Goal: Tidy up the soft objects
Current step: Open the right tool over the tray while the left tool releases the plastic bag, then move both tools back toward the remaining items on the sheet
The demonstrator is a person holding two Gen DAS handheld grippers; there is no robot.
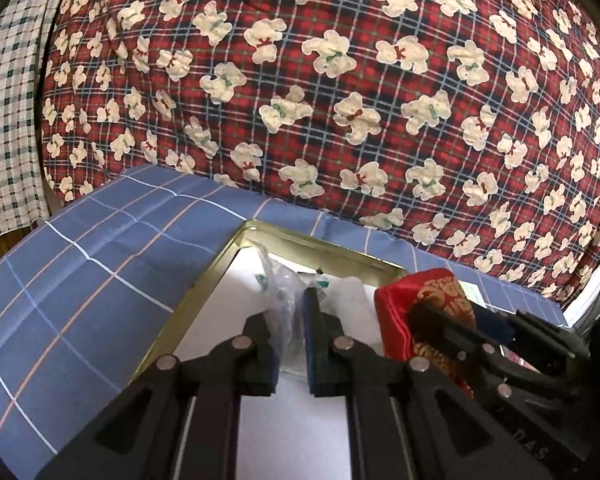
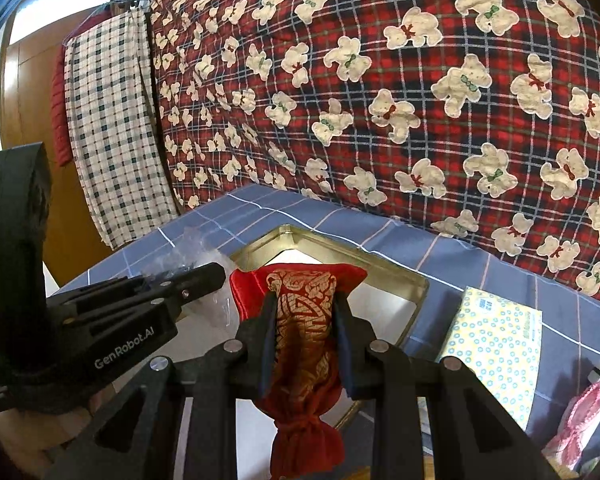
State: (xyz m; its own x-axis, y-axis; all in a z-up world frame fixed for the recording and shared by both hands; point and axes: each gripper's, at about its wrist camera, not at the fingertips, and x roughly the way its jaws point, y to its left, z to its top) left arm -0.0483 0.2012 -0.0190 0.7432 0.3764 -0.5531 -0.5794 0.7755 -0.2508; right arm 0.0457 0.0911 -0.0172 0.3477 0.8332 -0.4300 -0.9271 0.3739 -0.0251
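Note:
A gold-rimmed tin box (image 1: pixel 220 264) (image 2: pixel 404 280) with a white floor lies on the blue checked sheet. My left gripper (image 1: pixel 294 304) is shut on a crinkled clear plastic packet (image 1: pixel 280 292) held above the box's far corner. My right gripper (image 2: pixel 302 300) is shut on a red pouch with gold pattern (image 2: pixel 300 320), squeezed at its middle, its tied end hanging toward me. From the left wrist the red pouch (image 1: pixel 404 308) and right gripper (image 1: pixel 448 316) sit just right of my left fingers. From the right wrist the left gripper (image 2: pixel 216 272) and clear packet (image 2: pixel 188 256) are at left.
A red plaid quilt with white bears (image 1: pixel 340 80) rises behind the box. A checked cloth (image 2: pixel 112 128) hangs at left by a wooden door. A dotted tissue pack (image 2: pixel 496 344) and a pink-white item (image 2: pixel 580 420) lie on the sheet (image 1: pixel 80 280) at right.

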